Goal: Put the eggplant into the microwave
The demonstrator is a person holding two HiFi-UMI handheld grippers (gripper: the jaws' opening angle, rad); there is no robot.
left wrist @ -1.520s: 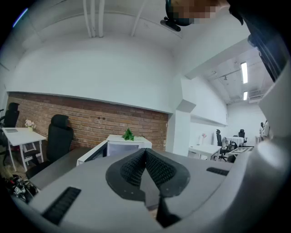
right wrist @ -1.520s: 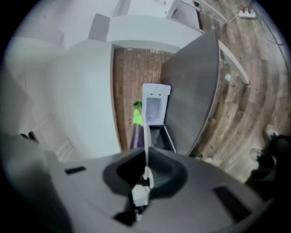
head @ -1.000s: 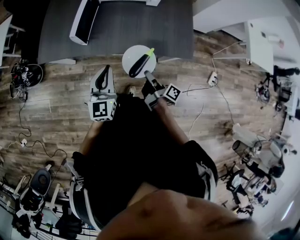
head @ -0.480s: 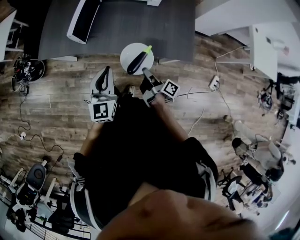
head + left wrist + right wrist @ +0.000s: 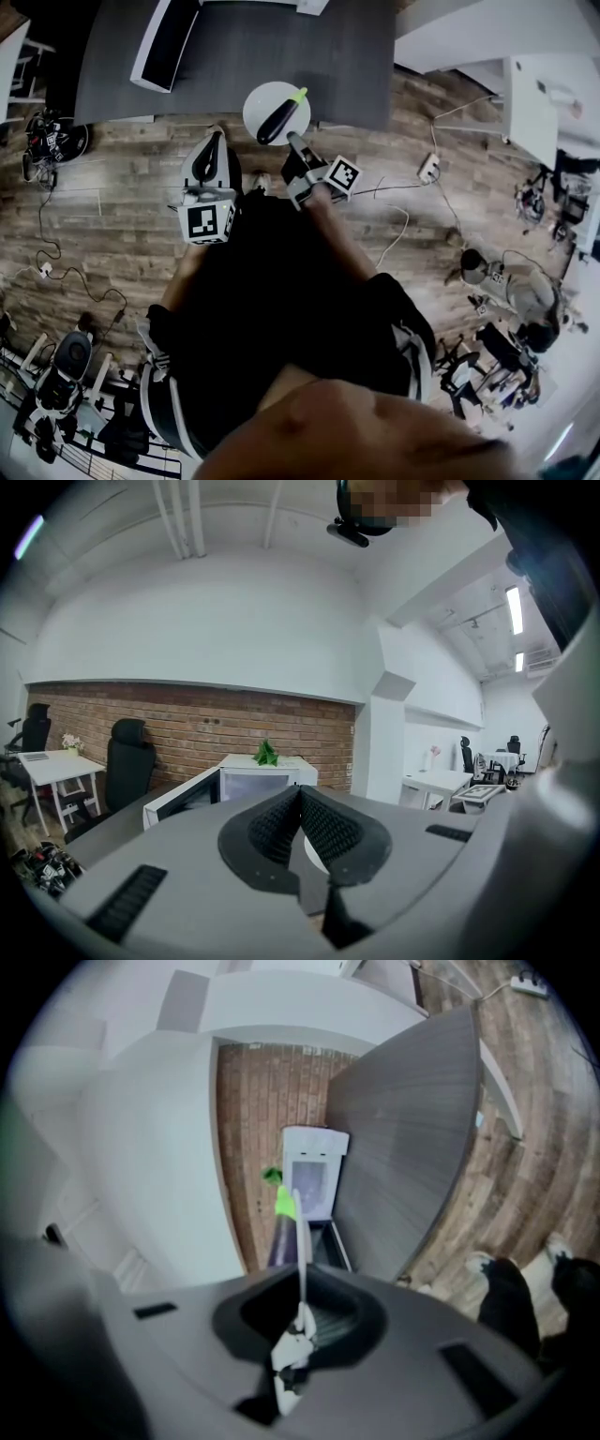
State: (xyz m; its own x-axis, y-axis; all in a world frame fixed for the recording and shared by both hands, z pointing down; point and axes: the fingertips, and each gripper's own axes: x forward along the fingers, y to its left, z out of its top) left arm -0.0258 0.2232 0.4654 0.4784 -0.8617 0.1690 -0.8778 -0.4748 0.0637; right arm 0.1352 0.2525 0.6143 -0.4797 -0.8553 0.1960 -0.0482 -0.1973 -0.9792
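**A:** What has the right hand-held gripper point(image 5: 302, 1312) got?

**B:** It is clenched on the rim of a white plate point(image 5: 302, 1251). Its own view shows the plate edge-on, as a thin white line between the jaws. In the head view the same hand-held gripper point(image 5: 292, 142) grasps the plate point(image 5: 263, 97) at its near edge.

**A:** And the eggplant?

**B:** The eggplant point(image 5: 277, 117) lies on that plate, dark, with its green stem end pointing away from the person. In the right gripper view it point(image 5: 280, 1239) shows just left of the plate's edge.

**A:** The left hand-held gripper?

**B:** The left hand-held gripper point(image 5: 300, 797) is clenched with its ribbed pads together and nothing between them. In the head view it point(image 5: 214, 142) is just left of the plate, over the wooden floor point(image 5: 112, 197).

**A:** Where is the microwave?

**B:** The microwave point(image 5: 169, 42) stands on the grey bench point(image 5: 281, 47), well apart from the plate. Its door stands open in the left gripper view point(image 5: 234, 785), with a small green plant point(image 5: 267, 754) on top.
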